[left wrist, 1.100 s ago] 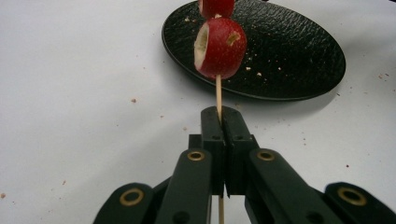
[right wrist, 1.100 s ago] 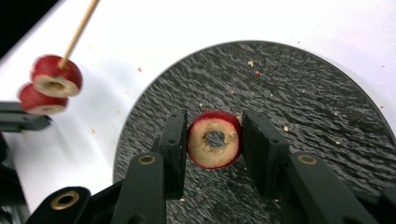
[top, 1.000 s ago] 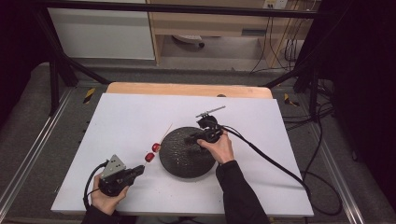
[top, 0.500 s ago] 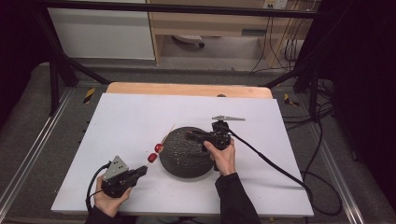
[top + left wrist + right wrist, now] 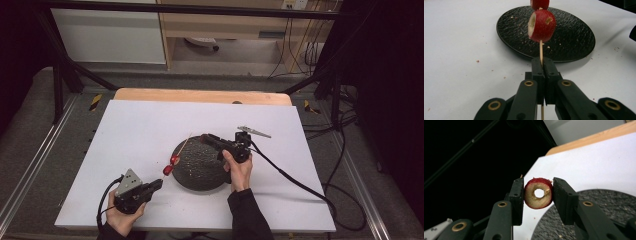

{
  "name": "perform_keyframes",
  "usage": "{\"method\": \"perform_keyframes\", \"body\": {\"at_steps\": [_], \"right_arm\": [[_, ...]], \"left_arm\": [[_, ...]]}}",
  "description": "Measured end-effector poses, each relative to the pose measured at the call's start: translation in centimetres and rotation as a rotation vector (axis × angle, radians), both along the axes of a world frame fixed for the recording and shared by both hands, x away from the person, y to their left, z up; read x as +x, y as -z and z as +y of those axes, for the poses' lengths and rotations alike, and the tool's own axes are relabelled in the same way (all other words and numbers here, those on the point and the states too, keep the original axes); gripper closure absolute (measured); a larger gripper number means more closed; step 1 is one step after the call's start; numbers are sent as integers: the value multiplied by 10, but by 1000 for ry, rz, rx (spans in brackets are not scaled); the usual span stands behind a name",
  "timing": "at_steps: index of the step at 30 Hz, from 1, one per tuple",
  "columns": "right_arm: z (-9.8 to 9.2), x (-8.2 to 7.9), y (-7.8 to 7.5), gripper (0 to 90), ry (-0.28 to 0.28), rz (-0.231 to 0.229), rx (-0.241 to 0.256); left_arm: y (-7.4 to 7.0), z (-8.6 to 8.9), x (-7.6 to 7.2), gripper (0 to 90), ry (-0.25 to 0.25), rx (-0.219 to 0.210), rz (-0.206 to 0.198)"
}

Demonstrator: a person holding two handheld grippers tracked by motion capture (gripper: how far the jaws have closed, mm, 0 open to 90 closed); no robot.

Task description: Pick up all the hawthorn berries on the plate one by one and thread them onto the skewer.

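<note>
Red fruit pieces [image 5: 541, 25] sit threaded on a thin wooden skewer [image 5: 540, 51], and the left gripper [image 5: 543, 65] has its jaws clenched on the skewer's lower end, holding it up in front of the black plate [image 5: 574, 37]. In the high view the left gripper [image 5: 156, 184] rests low on the white table [image 5: 125, 130], left of the plate [image 5: 200, 172], with the skewer [image 5: 181, 147] slanting up over the plate's left edge. The right gripper [image 5: 537, 195] grasps a cored red fruit ring [image 5: 538, 193] between its jaws, hole facing the camera, above the plate's rim [image 5: 599, 202]. In the high view the right gripper [image 5: 206, 138] hovers over the plate's far side.
</note>
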State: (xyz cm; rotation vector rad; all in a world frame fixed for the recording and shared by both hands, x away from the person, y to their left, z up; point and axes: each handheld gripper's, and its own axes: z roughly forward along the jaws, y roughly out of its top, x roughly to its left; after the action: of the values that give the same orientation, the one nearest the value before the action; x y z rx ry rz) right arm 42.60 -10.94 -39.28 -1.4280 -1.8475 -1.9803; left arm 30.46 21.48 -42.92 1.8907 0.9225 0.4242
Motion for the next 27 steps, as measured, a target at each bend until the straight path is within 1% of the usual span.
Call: {"method": "perform_keyframes", "body": {"at_steps": [4, 8, 11, 15, 16, 23, 27], "right_arm": [[0, -1, -3, 626, 24, -20, 61], [-2, -1, -7, 626, 66, -43, 130], [-3, -1, -9, 626, 85, -58, 158], [-3, -1, -11, 626, 105, -60, 191], [-3, -1, -10, 626, 111, -54, 199], [-4, -1, -13, 626, 143, -74, 257], [-5, -1, -14, 626, 160, -84, 279]], "left_arm": [[-1, -3, -2, 885, -4, -12, -5], [-3, -7, -4, 885, -6, -30, -12], [-5, -11, -5, 885, -10, -47, -19], [-7, -18, -7, 885, -6, -59, -30], [-8, -20, -7, 885, -4, -66, -31], [-10, -33, -8, 885, 9, -82, -27], [-13, -39, -8, 885, 15, -88, -25]]}}
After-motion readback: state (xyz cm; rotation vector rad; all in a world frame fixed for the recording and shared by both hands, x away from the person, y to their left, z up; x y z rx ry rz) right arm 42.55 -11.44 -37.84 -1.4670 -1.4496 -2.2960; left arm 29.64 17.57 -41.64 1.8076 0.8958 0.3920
